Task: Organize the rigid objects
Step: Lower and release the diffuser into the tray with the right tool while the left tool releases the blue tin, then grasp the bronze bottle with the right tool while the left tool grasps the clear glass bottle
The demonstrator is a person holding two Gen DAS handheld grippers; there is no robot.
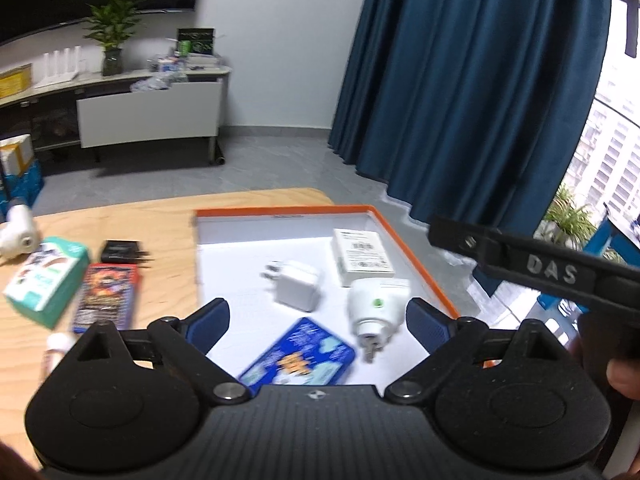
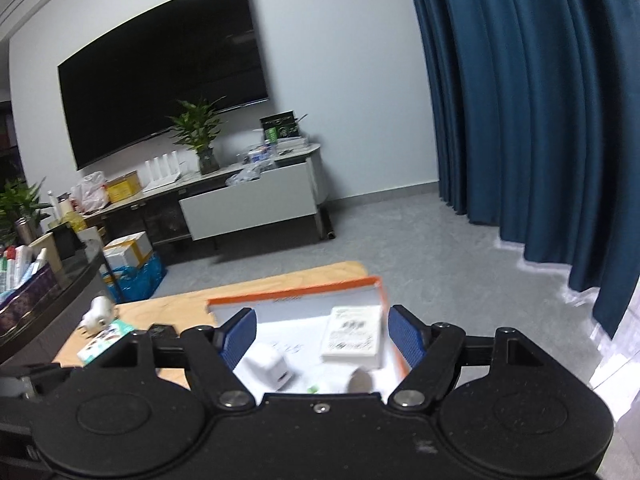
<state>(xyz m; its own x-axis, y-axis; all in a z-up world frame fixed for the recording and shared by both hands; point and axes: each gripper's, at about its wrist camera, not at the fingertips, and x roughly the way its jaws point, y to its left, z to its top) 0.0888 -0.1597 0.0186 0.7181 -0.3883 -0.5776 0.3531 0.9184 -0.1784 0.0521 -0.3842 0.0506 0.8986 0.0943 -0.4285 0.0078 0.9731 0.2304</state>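
Now, from the left wrist view, the left tool (image 1: 318, 322) hangs over the orange-rimmed tray (image 1: 416, 248) with its blue pads spread wide and nothing between them. Below it lie a blue tin (image 1: 298, 354), flat and glossy, a white plug adapter (image 1: 376, 306) with a green dot, tipped on its side with prongs toward us, a white charger cube (image 1: 294, 286), and a white labelled box (image 1: 362, 256) further back by the rim. All look light and stiff; the tin is probably slick, best pinched across its short edges, and the adapter across its flat sides, clear of the prongs. Out on the wooden surface (image 1: 160, 232), well apart from the tray, wait a teal carton (image 1: 48, 276), a red-and-blue box (image 1: 106, 296), a small black item (image 1: 120, 250) and another white plug (image 1: 18, 236). Over to the right wrist view: the right tool (image 2: 322, 334) is wide too, empty, above the same tray (image 2: 296, 294), with the charger cube (image 2: 268, 368) and the labelled box (image 2: 352, 334) framed between its fingers (image 2: 406, 334). The carton's cardboard could dent, so a gentle squeeze on its long faces looks wise.
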